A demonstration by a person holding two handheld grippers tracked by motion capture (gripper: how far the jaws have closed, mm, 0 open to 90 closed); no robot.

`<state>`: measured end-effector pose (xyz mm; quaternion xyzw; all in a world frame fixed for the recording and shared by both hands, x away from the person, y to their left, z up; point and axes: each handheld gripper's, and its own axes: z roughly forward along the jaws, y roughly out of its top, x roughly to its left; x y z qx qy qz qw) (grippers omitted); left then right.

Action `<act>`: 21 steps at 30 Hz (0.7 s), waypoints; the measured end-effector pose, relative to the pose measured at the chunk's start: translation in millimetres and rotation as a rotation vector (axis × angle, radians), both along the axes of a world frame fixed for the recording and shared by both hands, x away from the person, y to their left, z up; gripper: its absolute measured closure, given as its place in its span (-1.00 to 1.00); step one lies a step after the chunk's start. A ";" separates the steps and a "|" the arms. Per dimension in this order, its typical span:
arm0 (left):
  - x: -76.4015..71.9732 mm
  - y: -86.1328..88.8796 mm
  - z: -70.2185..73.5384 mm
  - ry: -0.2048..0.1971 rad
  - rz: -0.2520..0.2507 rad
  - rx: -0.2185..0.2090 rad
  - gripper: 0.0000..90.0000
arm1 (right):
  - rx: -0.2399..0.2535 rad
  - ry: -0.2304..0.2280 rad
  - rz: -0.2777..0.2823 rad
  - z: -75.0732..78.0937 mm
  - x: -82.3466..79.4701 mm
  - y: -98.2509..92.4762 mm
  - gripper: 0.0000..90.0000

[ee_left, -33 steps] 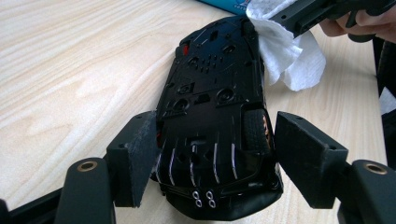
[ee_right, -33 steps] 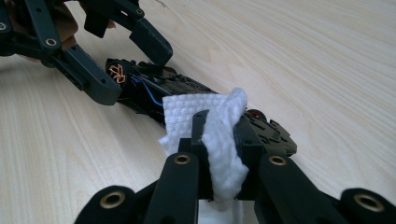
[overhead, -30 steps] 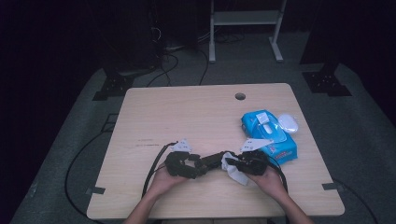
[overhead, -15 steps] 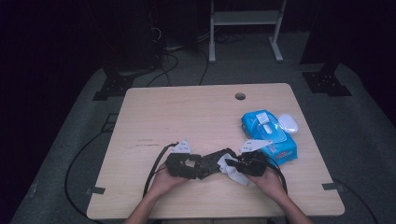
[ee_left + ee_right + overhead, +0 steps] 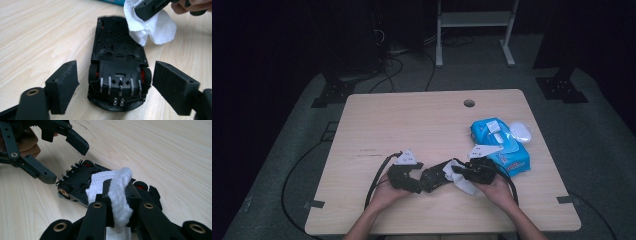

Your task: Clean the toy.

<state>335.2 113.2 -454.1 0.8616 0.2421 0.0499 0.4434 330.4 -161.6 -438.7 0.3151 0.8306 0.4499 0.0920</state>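
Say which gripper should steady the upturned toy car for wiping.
Left. The left gripper is open with its jaws on either side of the toy car, not yet touching. The right gripper is shut on the white wipe over the car's underside.

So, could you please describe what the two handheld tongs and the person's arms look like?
Both tongs, left and right, are black, with bolted linkage arms showing brass-coloured pivot pins. The left tongs' jaws are broad, square black pads with a rough face. Each tool carries a pale grey three-cornered plate on top and trails a black cable. The forearms are bare, with no sleeves or gloves visible.
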 end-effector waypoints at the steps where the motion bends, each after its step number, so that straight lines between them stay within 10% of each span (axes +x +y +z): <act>1: -0.6 -1.6 -1.1 0.001 -0.004 0.008 -0.57 | -0.001 0.002 0.002 -0.8 0.6 0.5 0.80; 21: -8.1 -16.5 -13.1 0.013 -0.059 0.098 -0.66 | -0.024 0.045 -0.013 -16.4 6.7 0.1 0.80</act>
